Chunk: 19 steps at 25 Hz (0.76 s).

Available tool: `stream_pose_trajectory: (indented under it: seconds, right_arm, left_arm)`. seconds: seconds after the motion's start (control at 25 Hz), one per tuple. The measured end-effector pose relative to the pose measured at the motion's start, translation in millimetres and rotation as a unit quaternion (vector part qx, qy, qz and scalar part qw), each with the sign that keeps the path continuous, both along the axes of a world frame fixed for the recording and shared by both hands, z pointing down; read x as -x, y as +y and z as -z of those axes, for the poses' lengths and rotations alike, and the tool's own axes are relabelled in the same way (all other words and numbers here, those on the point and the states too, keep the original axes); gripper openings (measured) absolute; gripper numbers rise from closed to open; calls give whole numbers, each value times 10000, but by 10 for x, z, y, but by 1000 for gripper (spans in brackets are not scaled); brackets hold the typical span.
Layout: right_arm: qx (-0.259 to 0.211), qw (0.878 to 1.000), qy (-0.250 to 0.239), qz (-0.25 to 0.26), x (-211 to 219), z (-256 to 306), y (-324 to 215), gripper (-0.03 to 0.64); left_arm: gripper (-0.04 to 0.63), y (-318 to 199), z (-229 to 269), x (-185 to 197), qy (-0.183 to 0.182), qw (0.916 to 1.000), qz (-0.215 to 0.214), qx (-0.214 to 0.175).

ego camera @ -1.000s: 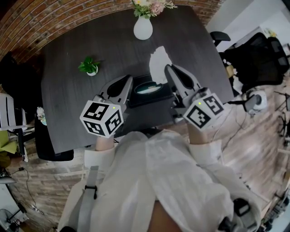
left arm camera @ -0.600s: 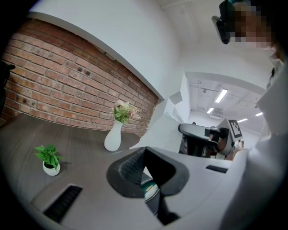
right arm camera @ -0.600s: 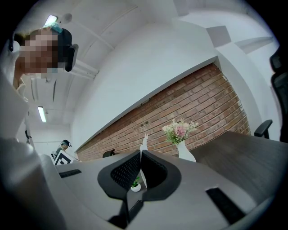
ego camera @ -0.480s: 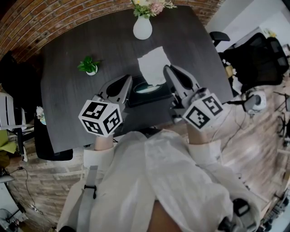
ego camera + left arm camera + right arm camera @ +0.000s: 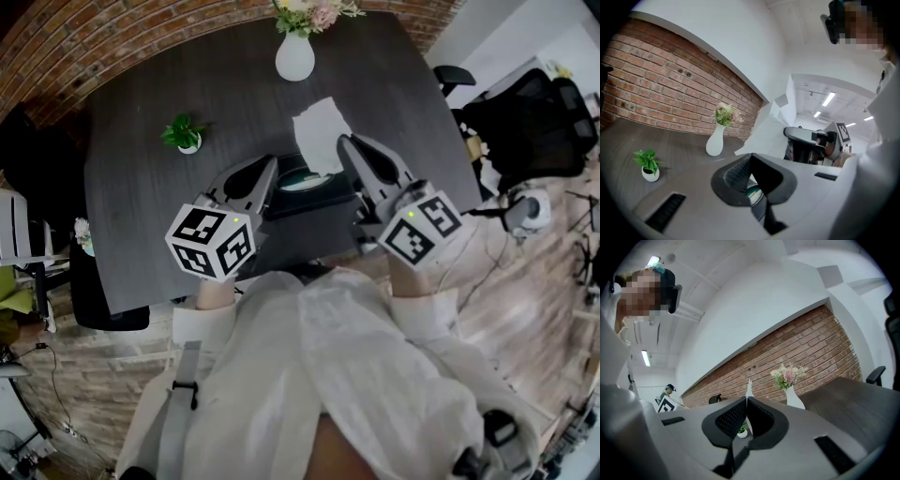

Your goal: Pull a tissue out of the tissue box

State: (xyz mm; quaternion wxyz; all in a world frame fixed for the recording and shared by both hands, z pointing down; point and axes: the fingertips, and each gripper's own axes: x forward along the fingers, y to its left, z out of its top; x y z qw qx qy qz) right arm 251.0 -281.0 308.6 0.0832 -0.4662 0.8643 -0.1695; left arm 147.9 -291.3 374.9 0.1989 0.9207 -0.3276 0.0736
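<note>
A dark tissue box [image 5: 309, 192] sits on the dark table [image 5: 159, 244] in front of me. My right gripper [image 5: 343, 141] is raised above the box's right end, shut on a white tissue [image 5: 321, 133] that hangs from its tips down toward the box's opening. In the right gripper view the tissue [image 5: 749, 388] shows edge-on, pinched at the right gripper's [image 5: 747, 400] tips. My left gripper [image 5: 269, 167] is shut with nothing in it, at the box's left end. From the left gripper [image 5: 750, 157] view, the tissue [image 5: 772, 123] spreads wide and the box [image 5: 753, 192] shows below.
A white vase of flowers [image 5: 294, 54] stands at the table's far edge, and a small potted plant [image 5: 187, 138] sits to the left. A black office chair [image 5: 534, 117] stands off the table's right. A brick wall [image 5: 656, 89] runs behind the table.
The tissue has unfurled from a crumpled shape into a flatter sheet and swung slightly left. Both grippers have stayed in place.
</note>
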Motion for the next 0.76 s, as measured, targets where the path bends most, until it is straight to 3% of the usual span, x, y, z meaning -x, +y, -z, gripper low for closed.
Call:
stream_pose_trajectory:
  seconds: [0.76]
  right_arm:
    - [72,9999,108,14,-55,-56,31,9]
  left_arm:
    - [5,37,-38,-3,-22,10000,55,30]
